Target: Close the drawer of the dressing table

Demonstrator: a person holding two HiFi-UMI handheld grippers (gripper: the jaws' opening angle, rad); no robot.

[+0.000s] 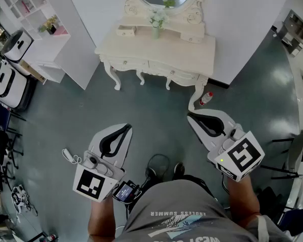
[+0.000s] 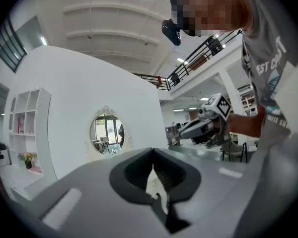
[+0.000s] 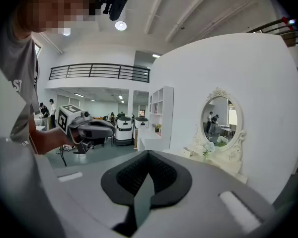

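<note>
One floor bottle (image 1: 205,98) beside the dressing table (image 1: 187,54), head view only.

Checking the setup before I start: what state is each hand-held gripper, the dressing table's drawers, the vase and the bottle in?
left hand-held gripper: shut, empty
right hand-held gripper: shut, empty
dressing table drawers: too far to tell
vase: upright, holding flowers
bottle: capped, on the floor

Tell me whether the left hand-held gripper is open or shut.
Shut: the left hand-held gripper shows its jaws together, with nothing between them.
</note>
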